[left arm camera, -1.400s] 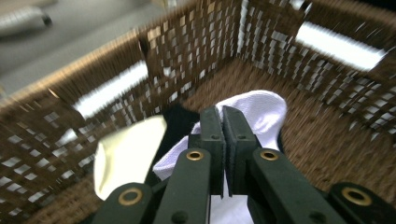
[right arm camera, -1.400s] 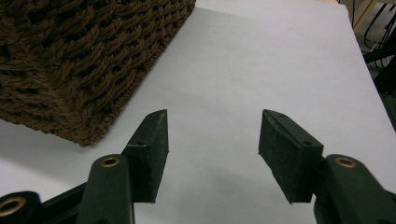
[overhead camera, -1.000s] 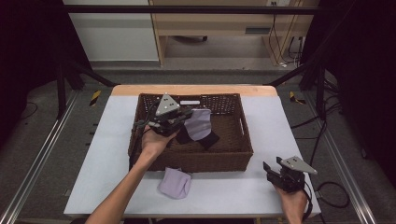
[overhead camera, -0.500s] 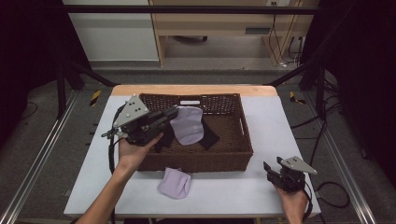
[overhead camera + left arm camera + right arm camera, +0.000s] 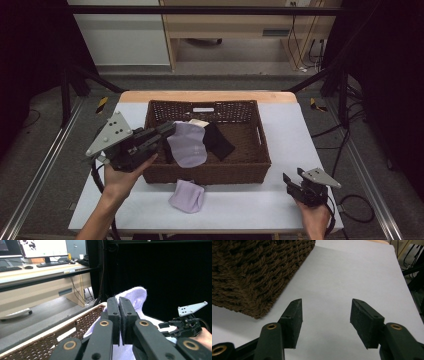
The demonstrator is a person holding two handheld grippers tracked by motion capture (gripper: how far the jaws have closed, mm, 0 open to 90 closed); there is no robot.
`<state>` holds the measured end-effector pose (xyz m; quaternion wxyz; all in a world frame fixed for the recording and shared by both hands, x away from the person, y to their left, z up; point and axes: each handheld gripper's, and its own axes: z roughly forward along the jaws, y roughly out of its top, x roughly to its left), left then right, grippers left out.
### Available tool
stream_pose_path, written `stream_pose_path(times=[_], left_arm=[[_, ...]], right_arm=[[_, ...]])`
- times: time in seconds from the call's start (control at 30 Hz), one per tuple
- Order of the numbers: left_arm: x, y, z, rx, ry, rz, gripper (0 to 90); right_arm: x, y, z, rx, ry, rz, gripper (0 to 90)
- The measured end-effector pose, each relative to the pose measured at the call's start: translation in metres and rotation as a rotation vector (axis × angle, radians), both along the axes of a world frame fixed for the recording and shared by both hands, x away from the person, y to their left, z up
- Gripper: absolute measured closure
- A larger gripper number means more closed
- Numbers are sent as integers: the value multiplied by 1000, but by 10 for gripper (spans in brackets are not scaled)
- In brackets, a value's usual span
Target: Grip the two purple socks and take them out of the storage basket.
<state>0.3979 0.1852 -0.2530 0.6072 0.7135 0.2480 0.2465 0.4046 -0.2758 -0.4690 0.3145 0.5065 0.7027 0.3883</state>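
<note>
Dark brown woven wicker basket point(image 5: 250, 170), rough and matt. Pale lilac sock point(image 5: 187, 145) of soft, fuzzy knitted cloth, pinched in the matt black plastic left hand-held gripper point(image 5: 119, 315). Second lilac cloth sock point(image 5: 187, 196) on the smooth, matt white bench point(image 5: 250, 210). Brass-coloured rivets on the jaws.

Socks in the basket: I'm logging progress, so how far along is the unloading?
Done: one lilac sock lies on the table. In hand: the left tool is shut on a second lilac sock, lifted above the basket. Left: a black sock and a pale item inside. The right tool is open.
</note>
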Motion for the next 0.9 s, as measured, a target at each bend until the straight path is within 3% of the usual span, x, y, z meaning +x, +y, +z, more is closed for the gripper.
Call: stream_pose_path(times=[0.5, 0.8, 0.9], left_arm=[[-31, -2, -8, 9, 12, -74, 869], [-39, -8, -37, 35, 65, -111, 869], [-36, -10, -55, 44, 108, -115, 869]], right_arm=[[0, 1, 0, -5, -2, 3, 437], [-1, 1, 0, -2, -3, 3, 437], [-1, 2, 0, -4, -2, 4, 437]])
